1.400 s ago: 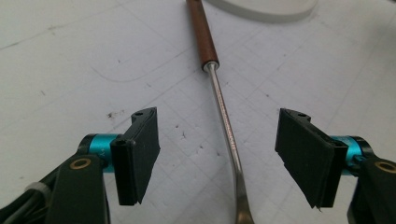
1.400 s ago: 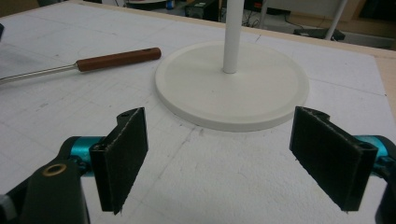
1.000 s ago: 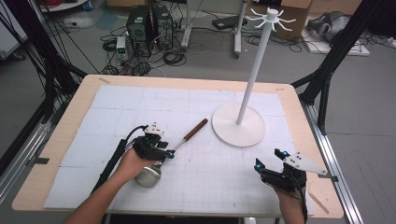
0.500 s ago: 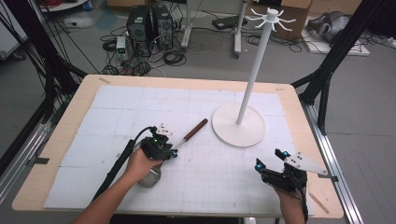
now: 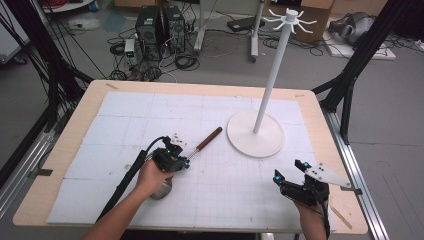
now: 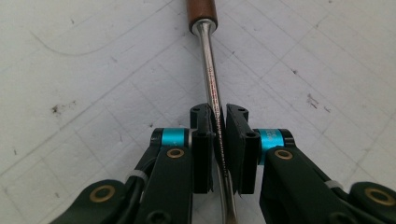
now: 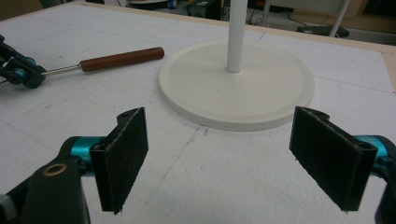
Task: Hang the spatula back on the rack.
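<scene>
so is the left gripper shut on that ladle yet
Shut: the left gripper has its fingers pressed against the ladle's metal shaft on both sides.

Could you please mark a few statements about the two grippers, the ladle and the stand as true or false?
1. The left gripper is shut on the ladle's metal shaft. True.
2. The right gripper holds the wooden handle. False: it is open and holds nothing.
3. The white stand lies on its side. False: it stands upright on its round base.
4. The wooden handle points toward the stand's base. True.

black fingers (image 7: 122, 154), cyan collars, brass screws
</scene>
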The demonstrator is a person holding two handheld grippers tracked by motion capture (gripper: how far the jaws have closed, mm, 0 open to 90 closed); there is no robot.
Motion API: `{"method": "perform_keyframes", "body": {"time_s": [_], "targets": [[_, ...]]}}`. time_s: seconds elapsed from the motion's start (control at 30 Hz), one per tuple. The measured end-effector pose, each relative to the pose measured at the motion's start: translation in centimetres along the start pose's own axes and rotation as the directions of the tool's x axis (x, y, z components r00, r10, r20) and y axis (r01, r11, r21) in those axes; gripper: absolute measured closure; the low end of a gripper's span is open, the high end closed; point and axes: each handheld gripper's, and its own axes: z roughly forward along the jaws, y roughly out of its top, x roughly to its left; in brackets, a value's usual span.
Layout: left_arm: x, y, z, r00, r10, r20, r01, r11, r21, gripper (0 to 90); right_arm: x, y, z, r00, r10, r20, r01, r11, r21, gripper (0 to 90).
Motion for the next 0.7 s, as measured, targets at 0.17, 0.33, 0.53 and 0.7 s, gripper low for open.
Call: {"method": "perform_keyframes", "body": {"time_s": [0.17, 0.33, 0.53, 0.7], "targets": [[0.35, 0.15, 0.02, 0.9993, -0.034, 0.013, 0.034, 0.9993, 0.012, 83.9, -0.01, -0.01, -0.03, 1.0000, 0.000, -0.003, 0.000, 1.000, 0.002, 18.7], [0.45, 0.26, 0.00, 0.9993, -0.034, 0.018, 0.034, 0.9993, 0.018, 84.2, -0.10, -0.05, -0.09, 1.0000, 0.001, -0.003, -0.001, 1.000, 0.000, 18.8], [0.56, 0.26, -0.12, 0.9992, -0.033, 0.024, 0.032, 0.9994, 0.015, 84.3, -0.20, -0.08, -0.11, 1.0000, -0.001, 0.000, 0.001, 1.000, -0.001, 18.8], [0.66, 0.27, -0.73, 0.9989, -0.033, 0.032, 0.034, 0.9994, -0.006, 84.3, -0.20, -0.10, -0.18, 1.0000, 0.001, -0.002, -0.001, 1.000, -0.002, 18.8]]}}
